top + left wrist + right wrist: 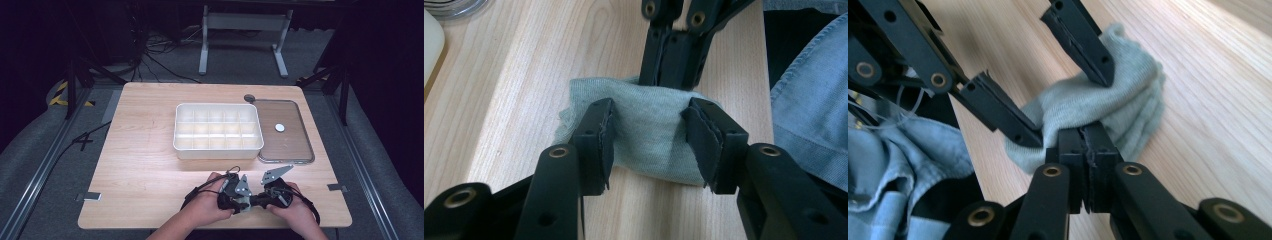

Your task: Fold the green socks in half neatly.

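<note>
Right gripper (1083, 145): jaws pressed together on an edge of the cloth, pinching it tight.
Left gripper (649, 145): jaws spread apart, one on each side of the cloth; the pads sit against its sides, and whether they press on it I cannot tell.
Cloth (649, 130): a small pale green knitted piece, bunched and folded, lying on the table between the two grippers, which face each other across it.
Grippers in the high view: left gripper (235, 192) and right gripper (272, 189) meet tip to tip at the near edge of the table, each in a hand.
Hands: left hand (207, 202) and right hand (295, 207) come in from the near side, just behind their grippers.
Sleeve (819, 110): blue denim, just beside the left gripper on its right.
Table (145, 150): light wood, under both grippers.
Box (218, 131): white, split into many small compartments, beyond the grippers, well apart.
Tray (285, 132): brown with a grey rim, touching the box's right side, a small white disc (279, 128) on it.
</note>
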Demonstrator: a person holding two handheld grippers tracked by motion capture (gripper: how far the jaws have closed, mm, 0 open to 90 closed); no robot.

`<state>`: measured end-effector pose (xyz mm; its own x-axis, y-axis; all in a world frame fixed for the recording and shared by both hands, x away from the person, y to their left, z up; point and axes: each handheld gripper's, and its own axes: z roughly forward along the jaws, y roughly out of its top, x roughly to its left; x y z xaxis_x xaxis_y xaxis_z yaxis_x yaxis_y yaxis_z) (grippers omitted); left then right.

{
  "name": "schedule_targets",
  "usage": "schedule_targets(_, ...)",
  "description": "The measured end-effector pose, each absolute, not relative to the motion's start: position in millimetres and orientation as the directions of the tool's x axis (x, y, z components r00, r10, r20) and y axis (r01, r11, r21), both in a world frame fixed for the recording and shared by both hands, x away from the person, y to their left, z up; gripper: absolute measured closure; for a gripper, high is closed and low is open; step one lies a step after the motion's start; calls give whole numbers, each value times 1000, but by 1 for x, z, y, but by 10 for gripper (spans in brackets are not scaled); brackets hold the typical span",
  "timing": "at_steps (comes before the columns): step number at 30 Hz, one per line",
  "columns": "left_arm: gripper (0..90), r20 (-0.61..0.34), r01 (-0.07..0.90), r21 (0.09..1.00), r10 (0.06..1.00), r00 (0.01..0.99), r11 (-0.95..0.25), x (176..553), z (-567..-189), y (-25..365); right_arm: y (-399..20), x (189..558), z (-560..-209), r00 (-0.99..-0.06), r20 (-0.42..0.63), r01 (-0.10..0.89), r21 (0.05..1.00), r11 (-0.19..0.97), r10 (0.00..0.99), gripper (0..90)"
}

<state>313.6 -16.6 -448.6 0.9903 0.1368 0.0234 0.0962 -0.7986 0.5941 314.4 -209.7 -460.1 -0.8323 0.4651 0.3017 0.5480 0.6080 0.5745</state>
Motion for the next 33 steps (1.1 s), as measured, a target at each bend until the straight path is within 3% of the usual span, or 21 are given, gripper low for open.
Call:
schedule_targets(4, 539, 22, 105, 581, 144, 989, -807, 312, -448, -19, -224, 310, -439, -810, 230, 558, 587, 586, 540, 815)
schedule_targets(8, 538, 29, 103, 584, 148, 989, -805, 313, -448, -20, -227, 308, -431, -772, 230, 577, 644, 503, 592, 634)
schedule_targets(11, 538, 23, 104, 583, 144, 989, -806, 312, -448, -21, -222, 309, -436, -751, 236, 596, 645, 478, 617, 581)
schedule_targets(26, 535, 26, 103, 578, 144, 989, -810, 313, -447, -20, -206, 310, -450, -710, 257, 629, 648, 428, 655, 513)
schedule_targets(33, 532, 31, 104, 589, 151, 988, -802, 311, -448, -19, -205, 311, -457, -723, 209, 618, 622, 481, 659, 518)
